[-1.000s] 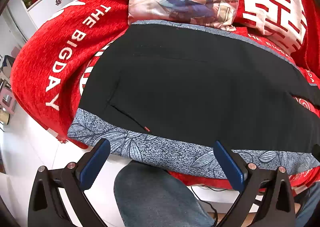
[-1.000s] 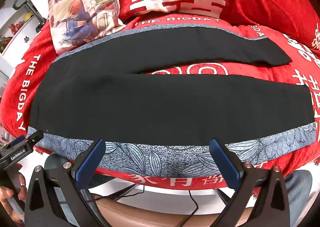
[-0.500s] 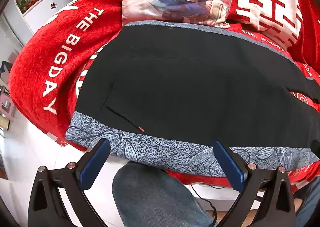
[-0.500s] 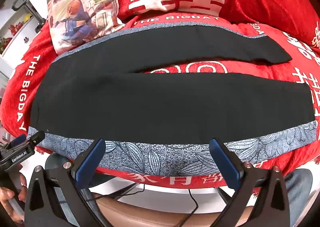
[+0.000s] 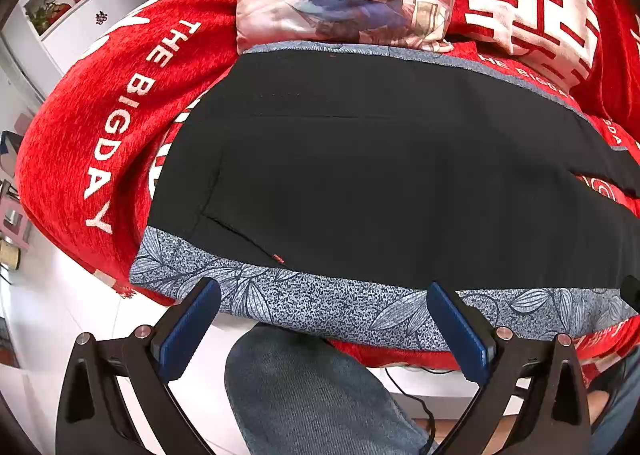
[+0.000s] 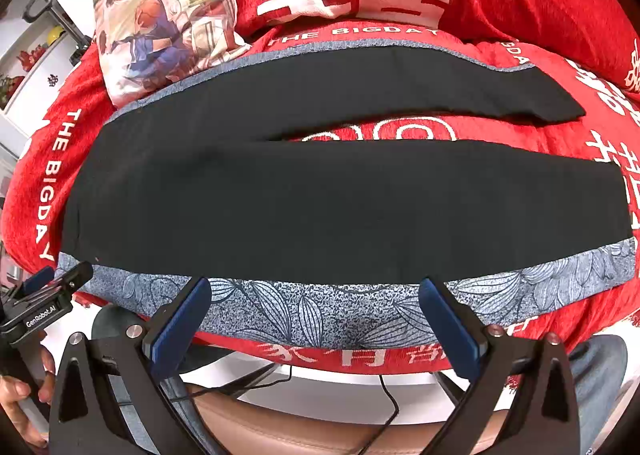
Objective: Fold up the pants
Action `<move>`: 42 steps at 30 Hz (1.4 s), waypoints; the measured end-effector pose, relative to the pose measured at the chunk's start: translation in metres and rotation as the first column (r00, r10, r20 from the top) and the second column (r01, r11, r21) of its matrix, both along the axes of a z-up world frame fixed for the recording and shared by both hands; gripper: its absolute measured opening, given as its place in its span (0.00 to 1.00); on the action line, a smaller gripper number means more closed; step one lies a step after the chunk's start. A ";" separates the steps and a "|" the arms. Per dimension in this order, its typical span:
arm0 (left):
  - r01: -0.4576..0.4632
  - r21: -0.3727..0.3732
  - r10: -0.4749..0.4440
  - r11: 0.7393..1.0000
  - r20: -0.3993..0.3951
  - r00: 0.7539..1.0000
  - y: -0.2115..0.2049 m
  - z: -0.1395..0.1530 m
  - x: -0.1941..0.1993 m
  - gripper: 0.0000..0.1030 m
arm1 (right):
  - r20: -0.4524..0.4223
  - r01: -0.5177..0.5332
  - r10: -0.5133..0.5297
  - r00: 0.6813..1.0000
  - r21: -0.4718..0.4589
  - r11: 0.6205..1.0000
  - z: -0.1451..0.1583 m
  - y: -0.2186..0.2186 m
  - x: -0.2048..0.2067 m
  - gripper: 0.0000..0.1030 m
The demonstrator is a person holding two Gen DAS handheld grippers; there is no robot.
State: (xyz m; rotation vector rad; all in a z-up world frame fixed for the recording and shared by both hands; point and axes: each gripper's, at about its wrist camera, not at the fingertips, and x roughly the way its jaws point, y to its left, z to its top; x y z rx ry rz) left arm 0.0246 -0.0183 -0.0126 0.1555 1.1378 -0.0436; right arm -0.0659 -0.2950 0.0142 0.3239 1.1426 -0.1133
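While the black pants (image 6: pixel 344 207) lie flat and unfolded, both legs apart, across the red blanket (image 6: pixel 560 7), the left claw (image 5: pixel 320 321) and right claw (image 6: pixel 316 315) hover spread and empty at the near hem, folding apparently not yet begun.

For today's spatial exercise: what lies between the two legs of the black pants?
In the right wrist view, a strip of the red blanket with white print shows between the legs of the black pants.
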 end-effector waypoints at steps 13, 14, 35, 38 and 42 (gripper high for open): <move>0.005 0.010 -0.005 1.000 -0.036 0.999 0.002 -0.008 0.000 1.00 | -0.003 0.005 -0.005 1.000 -0.001 1.000 -0.002 0.008 -0.002 1.00; 0.006 0.013 -0.006 1.000 -0.037 0.999 0.002 -0.008 0.000 1.00 | -0.004 0.005 -0.005 1.000 0.000 1.000 -0.002 0.007 -0.002 1.00; -0.018 0.033 0.020 0.999 -0.058 0.998 0.007 -0.016 0.002 1.00 | -0.013 0.005 -0.005 1.000 0.017 1.000 -0.005 0.006 -0.002 1.00; -0.022 0.022 0.023 1.000 -0.064 0.998 0.007 -0.015 0.002 1.00 | -0.012 0.001 -0.001 1.000 0.018 1.000 -0.006 0.007 -0.001 1.00; -0.027 0.023 0.028 0.999 -0.072 0.997 0.005 -0.014 0.001 1.00 | -0.010 0.000 0.000 1.000 0.030 1.000 -0.007 0.005 -0.001 1.00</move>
